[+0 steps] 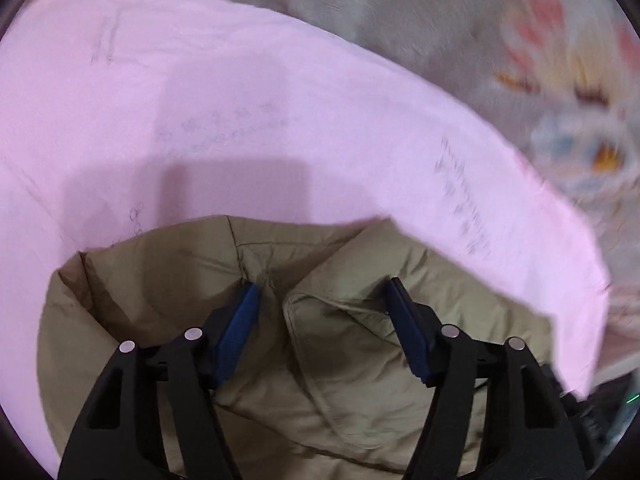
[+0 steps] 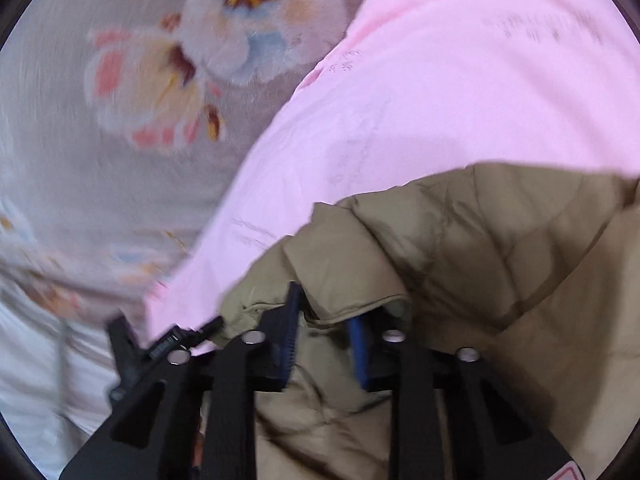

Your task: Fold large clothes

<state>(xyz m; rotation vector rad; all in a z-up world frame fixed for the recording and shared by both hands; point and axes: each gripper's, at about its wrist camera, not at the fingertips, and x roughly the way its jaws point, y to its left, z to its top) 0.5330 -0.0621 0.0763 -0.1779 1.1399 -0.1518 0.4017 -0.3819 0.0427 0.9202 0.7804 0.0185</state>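
Observation:
A khaki quilted jacket (image 1: 332, 344) lies crumpled on a pink sheet (image 1: 240, 120). My left gripper (image 1: 323, 286) points down at the jacket, its blue pads (image 1: 240, 320) wide apart, with loose folds between them that neither pad presses. In the right wrist view the same jacket (image 2: 500, 260) lies on the pink sheet (image 2: 440, 100). A folded edge of the jacket runs between the narrow jaws of my right gripper (image 2: 325, 306) and drapes over the tip of one finger. The right gripper is shut on that edge.
A grey plush blanket with large flowers (image 2: 120, 140) lies under the pink sheet and shows again as the floral blanket (image 1: 540, 60). A black clip (image 2: 160, 346) holds the sheet's near corner. White cloth (image 2: 36, 380) lies at lower left. Dark objects (image 1: 600, 412) sit at lower right.

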